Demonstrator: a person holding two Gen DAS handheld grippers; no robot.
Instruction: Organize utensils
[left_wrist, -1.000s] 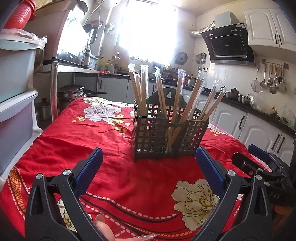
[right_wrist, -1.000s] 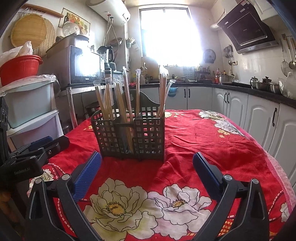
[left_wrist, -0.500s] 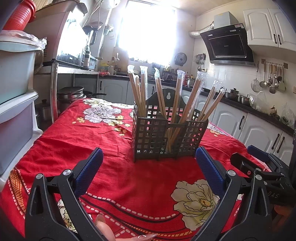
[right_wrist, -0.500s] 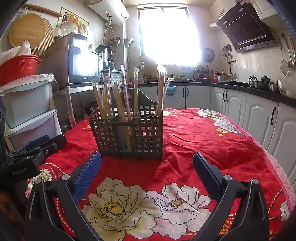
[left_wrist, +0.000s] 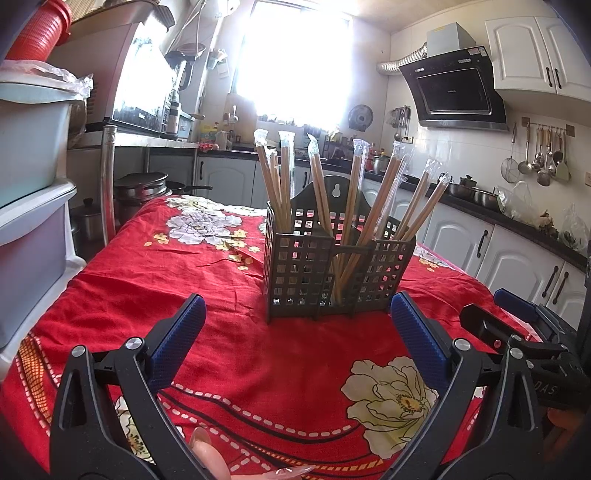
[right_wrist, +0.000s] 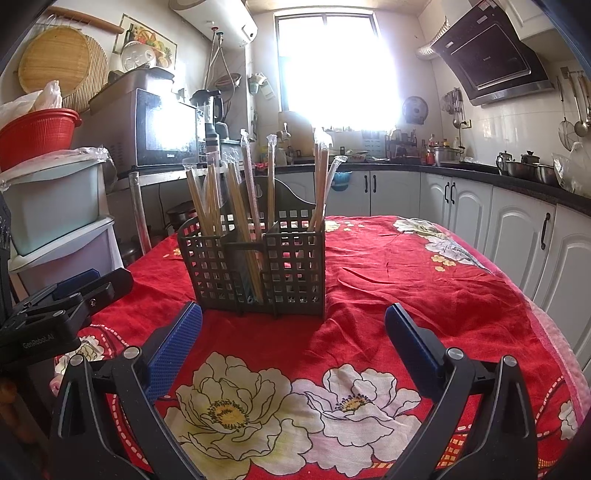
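On table: caddy upright, chopsticks inside, apparently three compartments.
Left gripper: spread wide, empty.
Right gripper: spread wide, empty.
Room: bare cloth around caddy.

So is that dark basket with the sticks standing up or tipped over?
Upright. The basket sits flat on the red tablecloth, and the wrapped chopsticks stick up out of its open top.

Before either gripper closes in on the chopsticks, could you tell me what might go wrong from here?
The chopsticks lean outward in clear sleeves at mixed angles; grabbing one could drag its neighbours out.
The holder looks light and stands on wrinkled tablecloth, so a sideways tug may tip it.
The left gripper and right gripper, both open, face the holder side by side and could collide.
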